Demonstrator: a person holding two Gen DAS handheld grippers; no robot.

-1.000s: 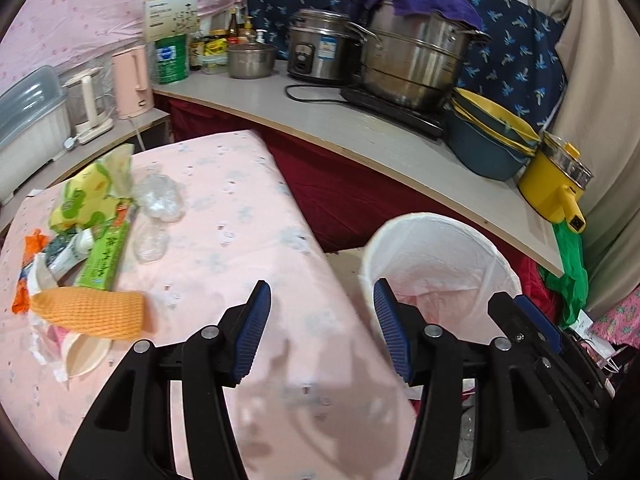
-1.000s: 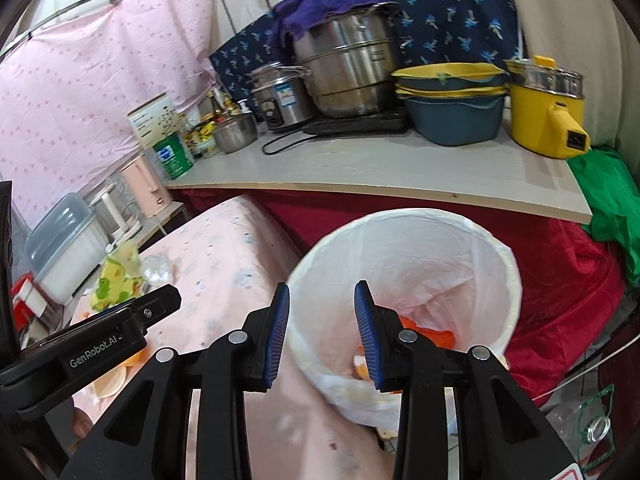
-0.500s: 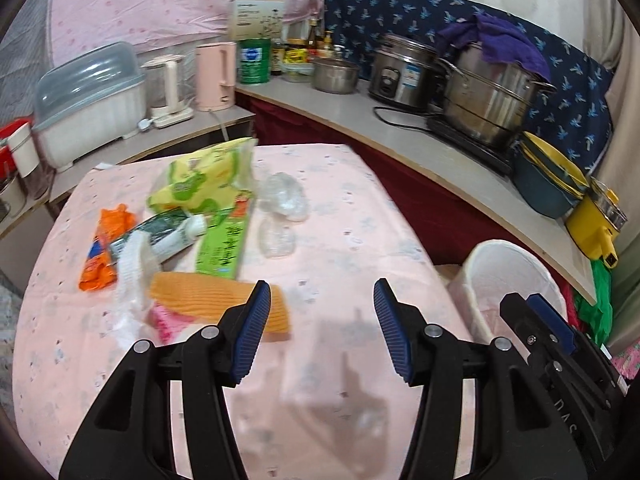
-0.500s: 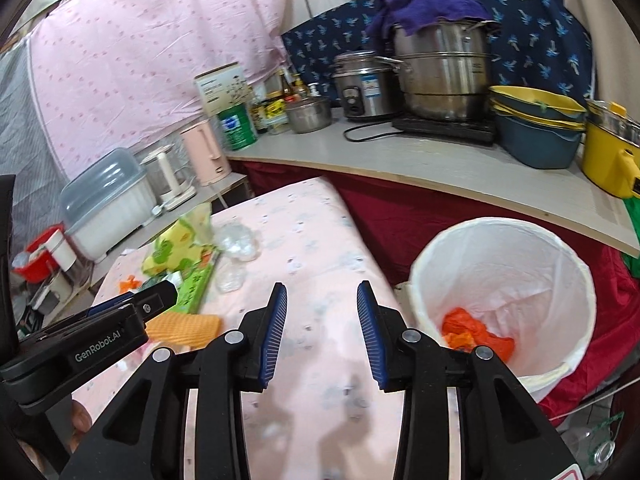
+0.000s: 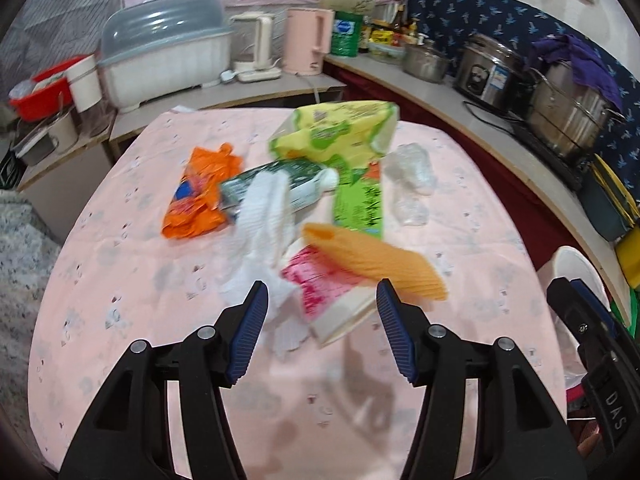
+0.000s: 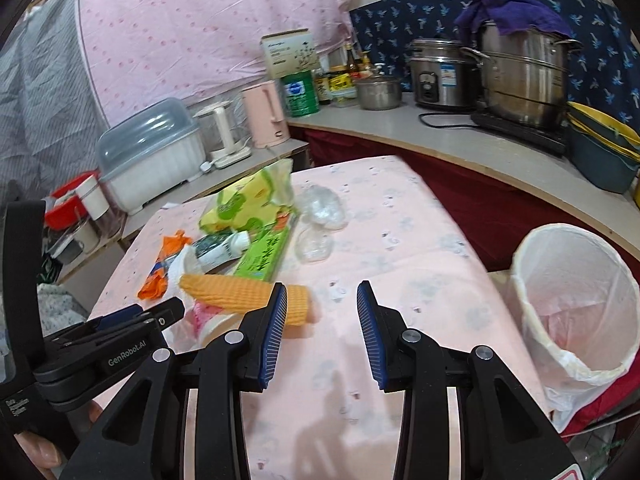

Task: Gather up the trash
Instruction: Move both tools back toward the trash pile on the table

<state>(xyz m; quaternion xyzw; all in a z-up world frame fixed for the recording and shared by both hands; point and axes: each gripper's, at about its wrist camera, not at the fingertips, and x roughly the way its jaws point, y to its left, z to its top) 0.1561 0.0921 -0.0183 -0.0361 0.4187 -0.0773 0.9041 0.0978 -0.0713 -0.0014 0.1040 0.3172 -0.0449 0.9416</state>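
Both pairs of blue-padded fingers are spread apart and empty. The left gripper [image 5: 322, 300] hangs over the near edge of the trash pile, its jaws framing a pink-printed paper cup [image 5: 332, 296] lying on its side and the crumpled white tissue [image 5: 260, 232] next to it. An orange foam net sleeve [image 5: 372, 260] lies across the cup. The right gripper [image 6: 322, 304] hangs above bare pink tablecloth [image 6: 400, 240], its left pad just in front of the end of that same sleeve. Farther back in the pile are a green flat box [image 5: 358, 204], a toothpaste-like tube [image 5: 288, 184], an orange wrapper [image 5: 196, 200], a yellow-green snack bag [image 5: 340, 132] and some clear crumpled plastic [image 5: 412, 168]. Off the table's right side stands the white-lined bin [image 6: 576, 300], below the curved counter [image 6: 460, 148] with its pots.
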